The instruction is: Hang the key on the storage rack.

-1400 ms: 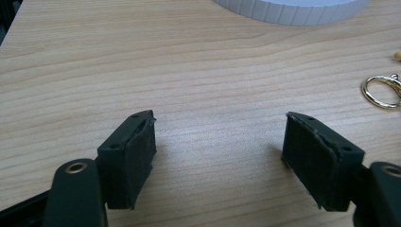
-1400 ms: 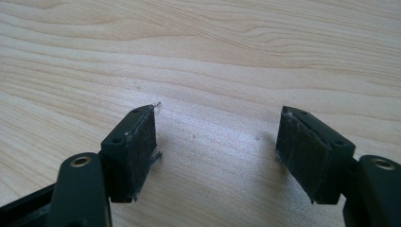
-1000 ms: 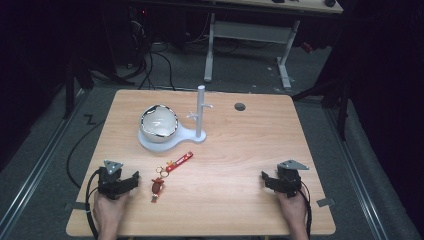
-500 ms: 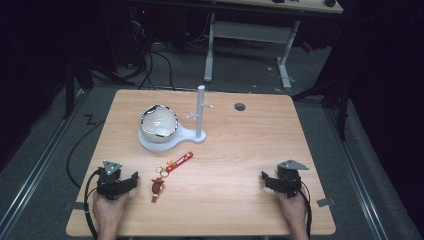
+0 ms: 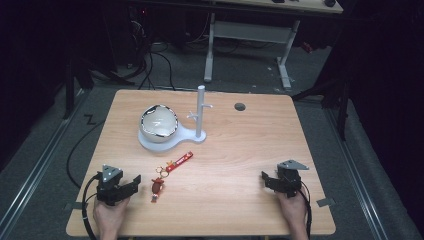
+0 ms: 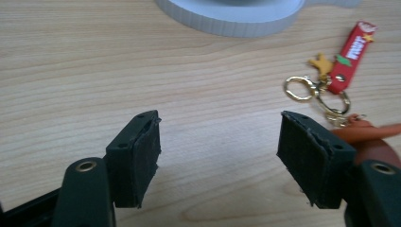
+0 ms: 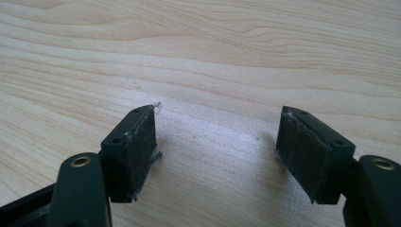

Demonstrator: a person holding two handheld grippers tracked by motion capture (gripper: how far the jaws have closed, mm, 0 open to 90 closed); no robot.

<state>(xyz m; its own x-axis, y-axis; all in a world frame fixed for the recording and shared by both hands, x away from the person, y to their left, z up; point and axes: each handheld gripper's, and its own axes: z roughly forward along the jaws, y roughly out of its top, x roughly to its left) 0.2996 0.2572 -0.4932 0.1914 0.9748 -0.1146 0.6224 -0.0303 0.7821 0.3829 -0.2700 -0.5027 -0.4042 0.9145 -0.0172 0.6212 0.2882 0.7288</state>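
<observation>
A keychain with a red strap, gold rings and a brown figure lies on the wooden table, front left of centre. My left gripper rests on the table just left of it. Its jaws are open and have just been closing a little, with only bare wood between them. The keychain sits beside and beyond the right-hand jaw. My right gripper rests near the front right of the table, and its jaws are open over bare wood.
A white stand behind the keychain carries a shiny bowl and an upright post with pegs; the edge of its base lies ahead of my left gripper. A dark round hole sits near the table's far edge.
</observation>
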